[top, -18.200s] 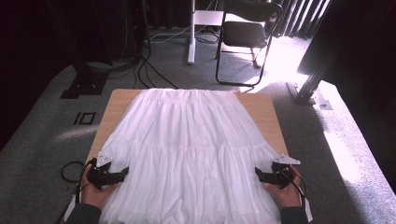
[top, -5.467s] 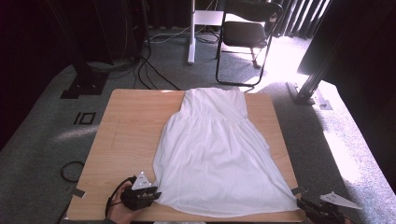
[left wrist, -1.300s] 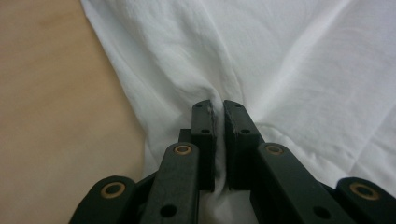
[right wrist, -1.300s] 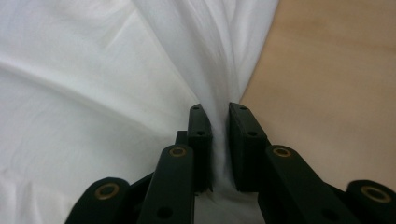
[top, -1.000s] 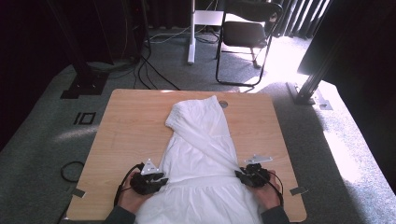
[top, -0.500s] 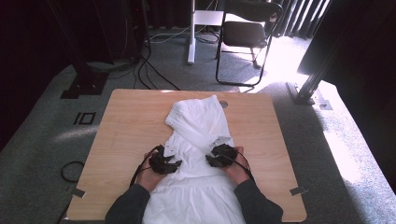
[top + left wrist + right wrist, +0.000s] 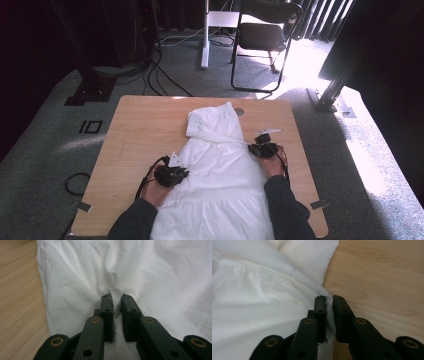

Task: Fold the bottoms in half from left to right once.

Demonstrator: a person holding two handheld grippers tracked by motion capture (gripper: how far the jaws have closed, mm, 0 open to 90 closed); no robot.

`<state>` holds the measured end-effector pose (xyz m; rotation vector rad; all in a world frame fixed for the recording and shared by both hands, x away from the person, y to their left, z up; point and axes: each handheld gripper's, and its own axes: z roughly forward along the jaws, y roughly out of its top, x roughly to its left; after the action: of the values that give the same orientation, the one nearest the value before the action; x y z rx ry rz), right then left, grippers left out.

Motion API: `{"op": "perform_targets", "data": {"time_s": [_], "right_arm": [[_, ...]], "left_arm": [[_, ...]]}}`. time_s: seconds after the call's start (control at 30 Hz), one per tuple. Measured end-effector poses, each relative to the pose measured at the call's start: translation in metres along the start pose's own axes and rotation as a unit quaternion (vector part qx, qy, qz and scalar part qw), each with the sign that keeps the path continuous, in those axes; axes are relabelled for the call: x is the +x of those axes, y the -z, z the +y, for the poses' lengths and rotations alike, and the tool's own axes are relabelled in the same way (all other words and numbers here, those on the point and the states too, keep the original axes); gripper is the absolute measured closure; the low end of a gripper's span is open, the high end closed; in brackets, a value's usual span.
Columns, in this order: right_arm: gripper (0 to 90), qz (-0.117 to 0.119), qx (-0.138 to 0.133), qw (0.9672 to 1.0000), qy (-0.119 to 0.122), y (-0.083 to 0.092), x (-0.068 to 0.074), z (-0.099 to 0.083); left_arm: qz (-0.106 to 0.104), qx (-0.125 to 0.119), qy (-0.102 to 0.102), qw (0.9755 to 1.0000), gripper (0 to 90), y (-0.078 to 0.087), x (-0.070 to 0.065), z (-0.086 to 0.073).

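Since half a second ago the right gripper (image 7: 263,148) has swung outward to the white dress's (image 7: 220,165) right edge while the left gripper (image 7: 171,175) holds its left edge; probably tensioning for another fold. The dress lies mid-worktop (image 7: 145,125), top folded over. Gripper views show what the high view cannot: both pairs of fingers nearly closed, pinching cloth.

Wooden table (image 7: 140,135), light grain: white dress (image 7: 220,170) laid along its middle, bodice folded over beyond the grippers; bare wood either side.
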<state>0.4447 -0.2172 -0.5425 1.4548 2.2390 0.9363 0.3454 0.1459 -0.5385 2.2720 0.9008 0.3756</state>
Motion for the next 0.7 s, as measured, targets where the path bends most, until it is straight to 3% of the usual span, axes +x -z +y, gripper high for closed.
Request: {"op": "perform_targets", "data": {"time_s": [0.07, 0.13, 0.17, 0.23, 0.3, 0.37, 0.4, 0.43, 0.47, 0.53, 0.57, 0.6, 0.63, 0.67, 0.7], "right_arm": [[78.7, 0.0, -0.001, 1.0, 0.009, -0.003, 0.003, -0.004], [75.0, -0.001, 0.001, 1.0, 0.007, -0.003, 0.004, -0.003], [69.3, -0.006, 0.004, 0.9999, 0.013, -0.003, 0.005, -0.002], [59.9, -0.016, -0.002, 0.9996, 0.023, 0.0, 0.008, 0.002], [52.3, -0.009, -0.022, 0.9994, 0.025, 0.004, 0.011, 0.008], [44.8, -0.003, -0.029, 0.9986, 0.045, 0.002, 0.016, 0.017], [43.7, -0.004, -0.028, 0.9979, 0.058, 0.0, 0.019, 0.021], [43.7, -0.007, -0.026, 0.9974, 0.066, -0.003, 0.022, 0.024], [44.3, -0.005, -0.025, 0.9972, 0.071, -0.007, 0.024, 0.027], [53.4, 0.004, -0.021, 0.9978, 0.064, -0.015, 0.026, 0.029], [53.4, 0.004, -0.021, 0.9978, 0.064, -0.015, 0.026, 0.029], [53.4, 0.004, -0.021, 0.9978, 0.064, -0.015, 0.026, 0.029], [58.6, 0.008, -0.013, 0.9983, 0.056, -0.021, 0.025, 0.029], [67.9, 0.01, -0.005, 0.999, 0.042, -0.026, 0.025, 0.022], [69.5, 0.008, -0.006, 0.9989, 0.045, -0.025, 0.026, 0.02]], "left_arm": [[0.007, -0.023, 0.01, 0.9997, 61.2, 0.011, 0.006, 0.005], [0.003, -0.064, 0.028, 0.9975, 53.8, 0.024, 0.015, 0.013], [0.009, -0.073, 0.029, 0.9969, 49.8, 0.027, 0.018, 0.018], [0.019, -0.08, 0.029, 0.9962, 47.9, 0.028, 0.025, 0.031], [0.025, -0.082, 0.026, 0.996, 47.7, 0.018, 0.031, 0.046], [0.021, -0.07, 0.022, 0.9971, 47.3, 0.0, 0.035, 0.056], [0.021, -0.07, 0.022, 0.9971, 47.3, 0.0, 0.035, 0.056], [0.029, -0.052, 0.019, 0.998, 47.4, -0.021, 0.039, 0.061], [0.035, -0.039, 0.022, 0.9984, 47.3, -0.032, 0.041, 0.061], [0.04, -0.031, 0.025, 0.9984, 47.9, -0.039, 0.043, 0.06], [0.044, -0.018, 0.035, 0.9982, 47.9, -0.049, 0.046, 0.057], [0.044, -0.018, 0.035, 0.9982, 50.5, -0.049, 0.046, 0.057], [0.023, -0.018, 0.046, 0.9985, 50.5, -0.056, 0.05, 0.051], [0.018, -0.022, 0.037, 0.9989, 69.4, -0.053, 0.048, 0.047], [0.017, -0.021, 0.033, 0.9991, 73.8, -0.051, 0.045, 0.045]]}}
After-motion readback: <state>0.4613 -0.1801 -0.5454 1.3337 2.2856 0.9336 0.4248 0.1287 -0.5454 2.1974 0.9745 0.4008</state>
